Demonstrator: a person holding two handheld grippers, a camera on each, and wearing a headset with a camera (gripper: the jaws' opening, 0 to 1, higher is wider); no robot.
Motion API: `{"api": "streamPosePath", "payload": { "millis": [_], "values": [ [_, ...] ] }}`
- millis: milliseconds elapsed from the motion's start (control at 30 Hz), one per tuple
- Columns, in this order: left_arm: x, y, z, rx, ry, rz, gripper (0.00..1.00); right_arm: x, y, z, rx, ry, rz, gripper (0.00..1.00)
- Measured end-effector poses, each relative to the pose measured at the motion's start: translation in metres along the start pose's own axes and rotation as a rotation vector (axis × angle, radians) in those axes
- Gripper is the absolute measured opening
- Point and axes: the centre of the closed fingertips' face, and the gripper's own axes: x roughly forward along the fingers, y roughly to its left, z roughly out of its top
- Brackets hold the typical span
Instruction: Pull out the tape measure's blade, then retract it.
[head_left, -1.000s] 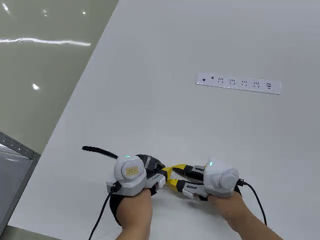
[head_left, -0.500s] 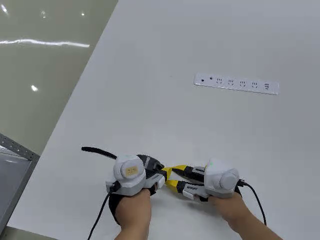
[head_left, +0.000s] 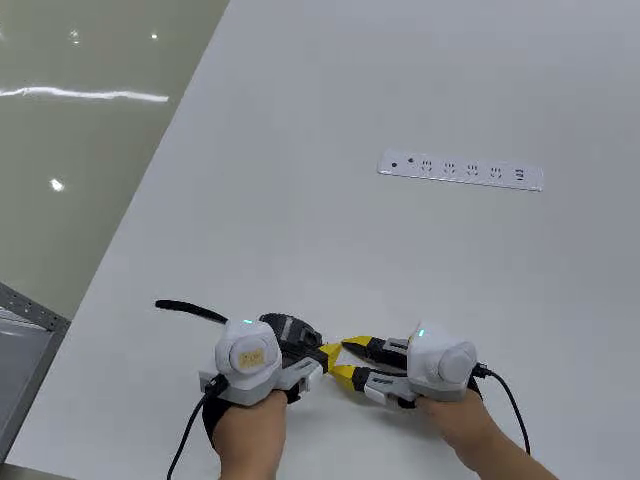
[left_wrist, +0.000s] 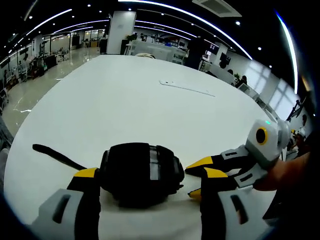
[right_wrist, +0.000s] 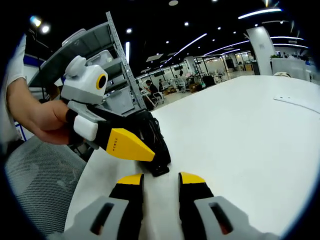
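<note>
The tape measure (head_left: 290, 332), a black case, is seen low on the white tabletop (head_left: 400, 260), near the front edge and toward its L side. It is held by the L gripper (left_wrist: 150, 175). The yellow-tipped fingers (left_wrist: 86, 176) are closed on the case from both sides, w/ the case filling most of the span between them. A black wrist strap (head_left: 188, 310) is laid out flat on the tabletop, trailing from the case toward the L edge.

The R gripper (right_wrist: 161, 178) is pointed at the case from the opposite side. Its fingers (right_wrist: 192, 181) are parted by a narrow gap and nothing is held between them; bare tabletop is seen in the gap. The near end of the case is found just ahead of the R fingertips, close but apart. In the R gripper view, one yellow finger of the L gripper is seen lying flat along the case side.

Each gripper is held in a hand, w/ a cable trailing back from each. A white power strip (head_left: 460, 170) is set well apart from the rest, further back on the tabletop toward the R.
</note>
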Motion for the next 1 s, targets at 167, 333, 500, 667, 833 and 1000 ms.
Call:
{"api": "streamPosePath", "payload": {
  "millis": [167,333,500,667,833,1000],
  "values": [
    [-0.002,-0.003,-0.003,0.053,0.005,-0.027,0.82,-0.005,-0.002,0.002,0.029,-0.017,-0.024,0.28],
    [-0.004,-0.003,-0.005,0.097,0.007,-0.057,0.82,-0.01,-0.006,0.007,0.085,-0.048,-0.061,0.31],
    [-0.004,-0.001,-0.01,0.094,0.021,-0.057,0.81,-0.01,-0.005,0.004,0.097,-0.04,-0.07,0.32],
    [-0.005,0.0,-0.01,0.107,0.022,-0.061,0.8,-0.008,-0.003,0.002,0.097,-0.037,-0.076,0.32],
    [-0.008,0.002,-0.01,0.114,0.015,-0.068,0.8,-0.012,-0.001,0.005,0.088,-0.042,-0.085,0.32],
    [-0.012,0.004,-0.012,0.137,0.018,-0.075,0.8,-0.02,0.001,0.008,0.078,-0.049,-0.104,0.33]
  ]
}}
